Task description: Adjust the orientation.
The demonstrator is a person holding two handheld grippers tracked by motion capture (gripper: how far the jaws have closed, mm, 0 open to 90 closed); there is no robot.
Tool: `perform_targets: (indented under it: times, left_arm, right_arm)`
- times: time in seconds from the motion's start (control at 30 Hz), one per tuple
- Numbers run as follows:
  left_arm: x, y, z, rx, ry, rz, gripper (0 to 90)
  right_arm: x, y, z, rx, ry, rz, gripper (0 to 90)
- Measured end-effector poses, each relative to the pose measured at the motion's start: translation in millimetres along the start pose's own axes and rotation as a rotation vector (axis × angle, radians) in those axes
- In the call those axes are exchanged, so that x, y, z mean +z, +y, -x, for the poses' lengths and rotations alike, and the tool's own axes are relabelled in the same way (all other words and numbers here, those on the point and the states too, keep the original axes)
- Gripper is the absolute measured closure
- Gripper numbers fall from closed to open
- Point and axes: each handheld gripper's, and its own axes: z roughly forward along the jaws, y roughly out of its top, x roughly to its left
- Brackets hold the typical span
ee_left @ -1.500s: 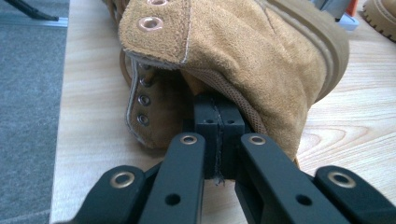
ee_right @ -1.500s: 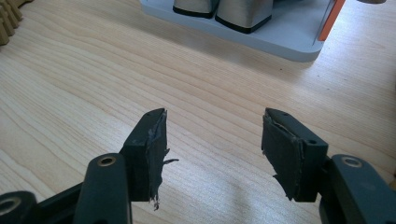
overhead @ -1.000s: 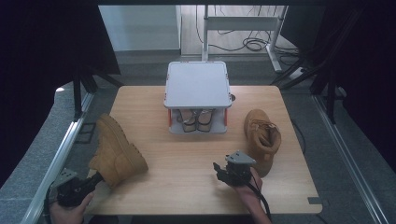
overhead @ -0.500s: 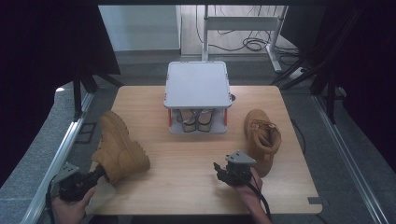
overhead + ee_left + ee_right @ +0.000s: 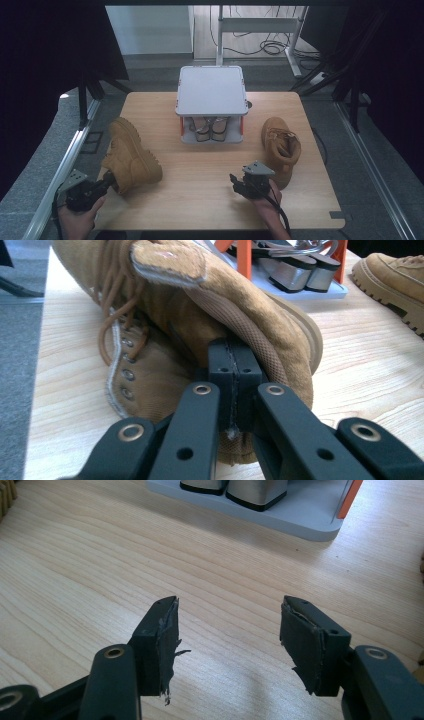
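At table's left, left gripper (image 5: pixel 107 181) — clamped — has lifted the boot (image 5: pixel 131 156).

The light wooden table (image 5: pixel 200 200) carries three things. A grey plastic two-tier rack with orange posts (image 5: pixel 211 92) stands at its far middle — silvery heeled shoes (image 5: pixel 206 129) sit on its lower shelf. A tan suede lace-up boot (image 5: pixel 129 156) is tipped up near the left edge; its matching tan boot (image 5: pixel 281 146) rests on its sole at the right.
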Motion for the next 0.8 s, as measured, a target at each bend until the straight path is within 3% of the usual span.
perform_targets:
  times: [0.2, 0.8]
  left_arm:
    - [19.6, -0.2, 7.7, 0.018, 0.001, -0.047, 89.6]
    - [43.1, 33.5, 25.8, 0.061, -0.070, -0.034, 89.7]
  right_arm:
    - [-0.5, -0.4, 0.7, -0.002, -0.005, 0.001, 41.1]
    - [1.0, -1.9, 3.3, -0.001, -0.014, -0.007, 41.0]
